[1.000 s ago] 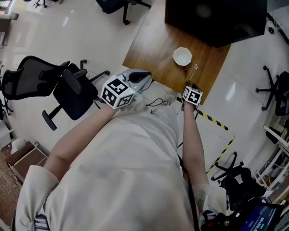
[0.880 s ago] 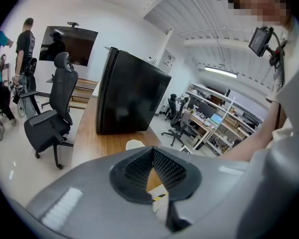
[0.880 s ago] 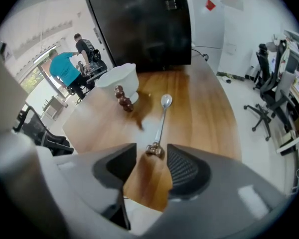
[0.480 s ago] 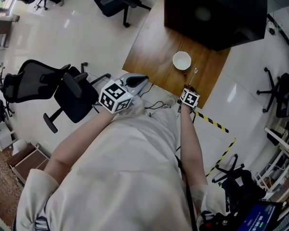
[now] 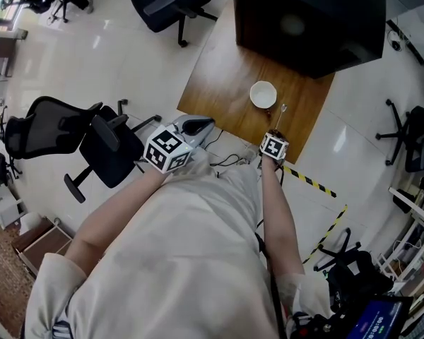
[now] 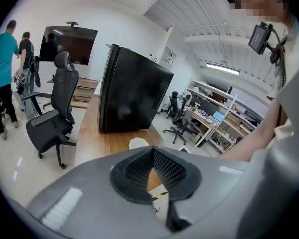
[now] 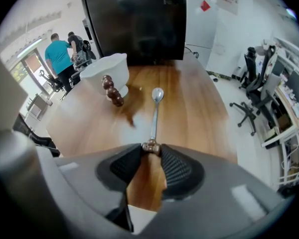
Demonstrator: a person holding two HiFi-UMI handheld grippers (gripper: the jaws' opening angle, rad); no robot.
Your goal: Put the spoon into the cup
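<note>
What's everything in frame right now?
table: 1, brown wood, ahead of the person
cup: 1, white, on the table
spoon: 1, silver, on the table right of the cup
black box: 1, black, table's far end
office chairs: several, black, floor around the table
striped tape: 1, yellow-black, floor by the table's corner
bystanders: 2, one in teal, far across the room
left hand-held gripper: 1, grey, shut, empty, by the table's near edge
right hand-held gripper: 1, grey, jaws just closed onto the spoon's handle end
</note>
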